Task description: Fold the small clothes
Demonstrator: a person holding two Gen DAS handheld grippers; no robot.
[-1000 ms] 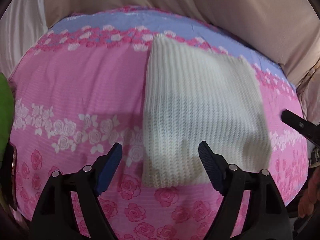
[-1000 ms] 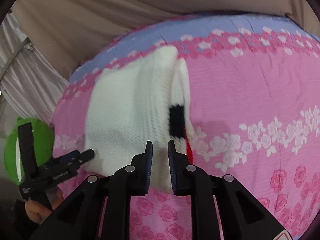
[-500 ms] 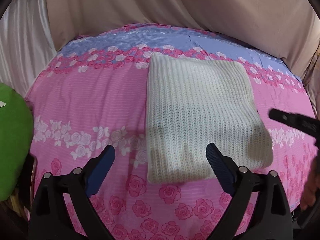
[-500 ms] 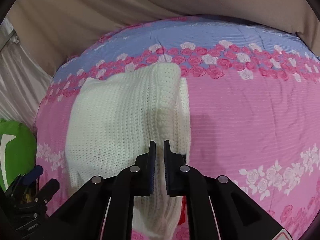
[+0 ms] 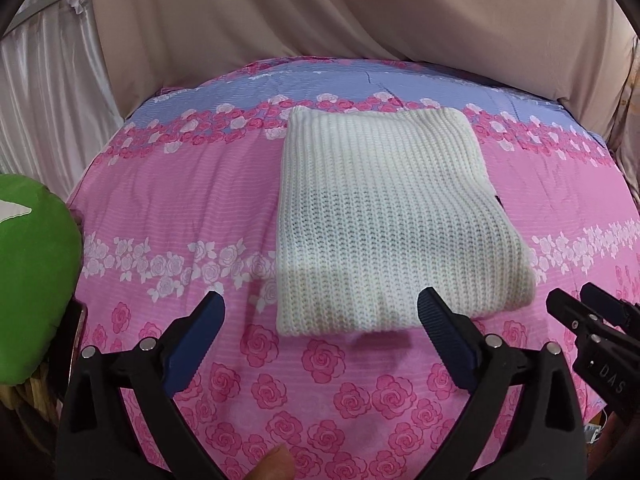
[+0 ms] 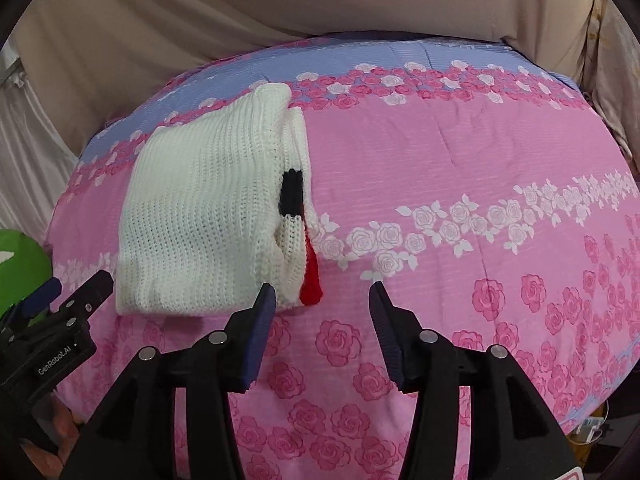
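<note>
A white knitted garment [image 5: 384, 216] lies folded into a rectangle on the pink rose-print bed cover [image 5: 180, 208]. In the right wrist view the garment [image 6: 208, 216] shows black and red knit patches at its right edge. My left gripper [image 5: 320, 316] is open and empty, just in front of the garment's near edge. My right gripper [image 6: 322, 304] is open and empty, at the garment's near right corner, not touching it. The right gripper also shows at the left wrist view's right edge [image 5: 576, 308]. The left gripper shows at the right wrist view's left edge [image 6: 76, 296].
A green cushion [image 5: 32, 276] sits off the bed's left side. Beige fabric [image 5: 360, 12] rises behind the bed, with pale curtains [image 5: 48, 100] at the left. The bed cover's blue band [image 6: 360, 56] runs along the far edge.
My right gripper has opened, let go of the garment and pulled back. My left gripper has also drawn back toward the near edge. The garment now lies flat and folded.
</note>
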